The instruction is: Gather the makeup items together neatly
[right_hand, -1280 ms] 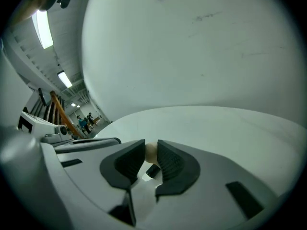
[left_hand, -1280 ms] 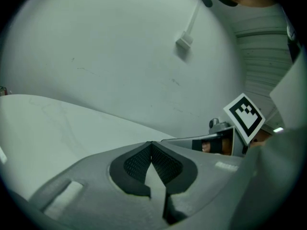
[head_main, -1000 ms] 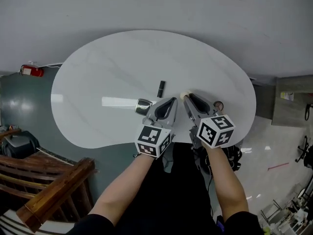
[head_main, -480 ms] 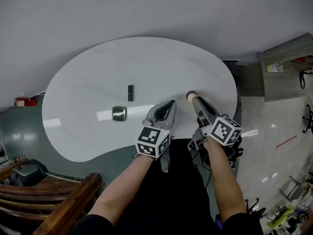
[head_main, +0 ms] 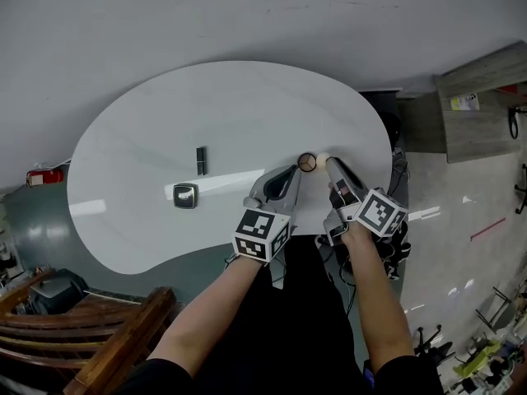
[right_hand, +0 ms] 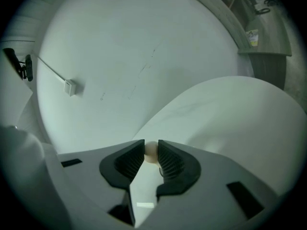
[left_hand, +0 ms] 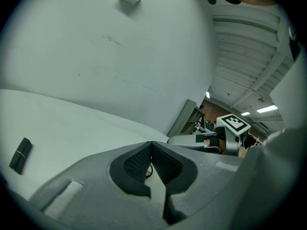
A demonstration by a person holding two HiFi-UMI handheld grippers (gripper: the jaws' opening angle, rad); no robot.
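Note:
On the white table (head_main: 165, 122), my right gripper (head_main: 327, 162) holds a cream makeup sponge (head_main: 322, 159) between its pads near the right end. The sponge (right_hand: 151, 151) sits at the jaw tips, and the jaws are opening slightly. Just left of it a small round pot (head_main: 307, 162) stands on the table. My left gripper (head_main: 290, 174) is shut and empty, close beside the pot. A black lipstick tube (head_main: 201, 160) (left_hand: 20, 155) and a dark square compact (head_main: 185, 195) lie further left.
The table's front edge runs just under both grippers. A wooden bench (head_main: 99, 336) stands on the floor at the lower left, and a grey counter (head_main: 482, 97) at the far right. A red extinguisher (head_main: 43, 175) lies by the wall.
My right gripper has carried the sponge to the right, ending beside the round pot. The left gripper has stayed shut and barely moved. The head view has swung right.

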